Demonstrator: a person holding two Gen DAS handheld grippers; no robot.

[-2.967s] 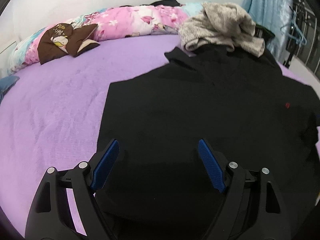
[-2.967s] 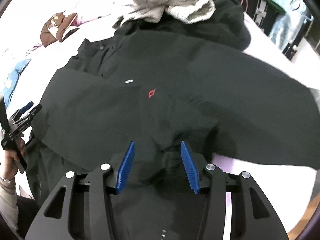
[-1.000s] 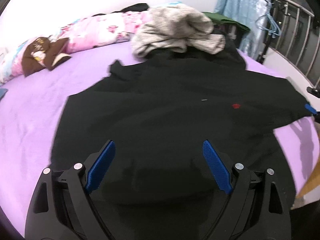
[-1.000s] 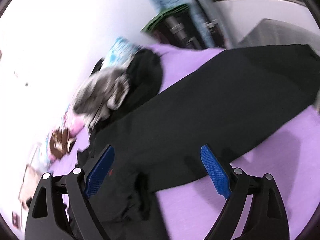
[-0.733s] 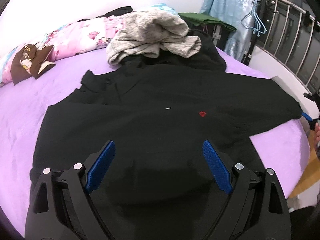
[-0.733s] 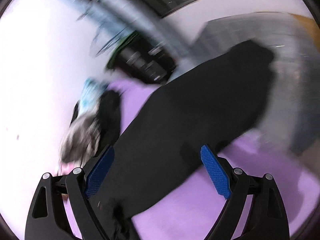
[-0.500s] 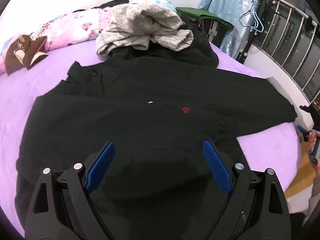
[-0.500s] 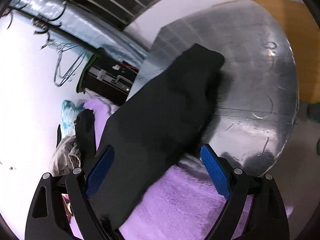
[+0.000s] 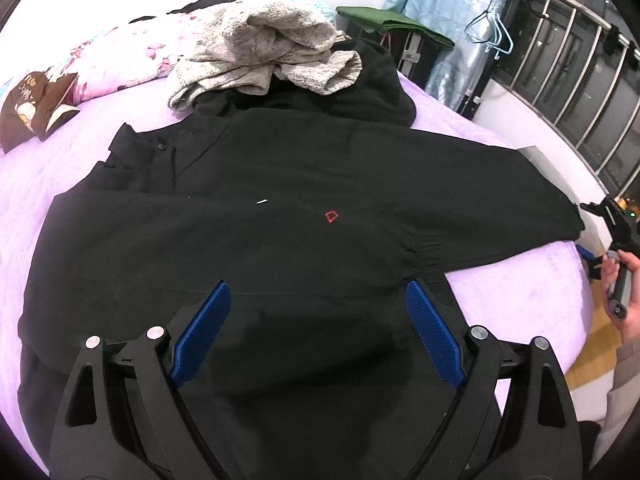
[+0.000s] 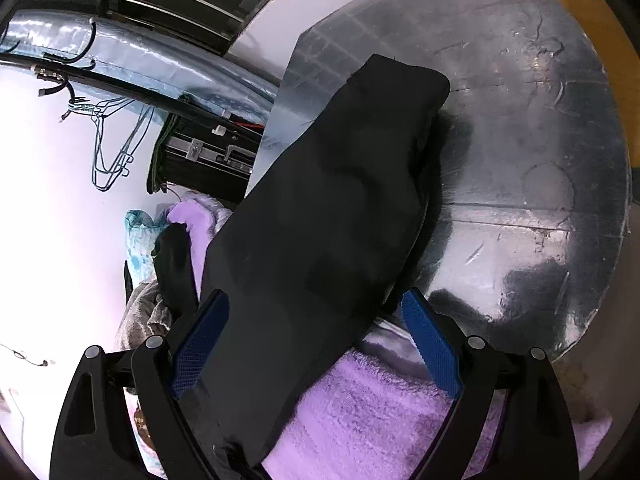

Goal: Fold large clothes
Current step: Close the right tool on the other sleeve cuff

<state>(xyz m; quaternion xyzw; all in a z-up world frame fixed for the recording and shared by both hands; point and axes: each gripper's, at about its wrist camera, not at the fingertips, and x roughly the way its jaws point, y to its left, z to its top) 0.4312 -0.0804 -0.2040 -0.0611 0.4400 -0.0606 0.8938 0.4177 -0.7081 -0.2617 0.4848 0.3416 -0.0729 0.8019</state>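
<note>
A large black jacket (image 9: 280, 200) with a small red logo (image 9: 331, 216) lies spread front-up on the purple bed cover (image 9: 520, 300). My left gripper (image 9: 318, 292) hovers open over the jacket's lower front, nothing between its blue pads. One sleeve (image 9: 500, 208) stretches right to the bed's edge, where a hand holds my right gripper (image 9: 600, 240). In the right wrist view the sleeve's end (image 10: 340, 200) runs up between the wide-open jaws of my right gripper (image 10: 316, 300) and hangs over a shiny silver sheet (image 10: 520, 160). The pads do not press on it.
A grey knit garment (image 9: 260, 52) is heaped on the jacket's hood. A pink floral quilt (image 9: 132, 60) and brown cushion (image 9: 32, 100) line the far side. Green cloth on a dark case (image 9: 392, 24), hangers (image 9: 492, 28) and a metal railing (image 9: 580, 60) stand at the right.
My left gripper has slid right along the jacket's hem. My right gripper has rolled and swung from above the sleeve down to its end at the bed's edge; both stay open.
</note>
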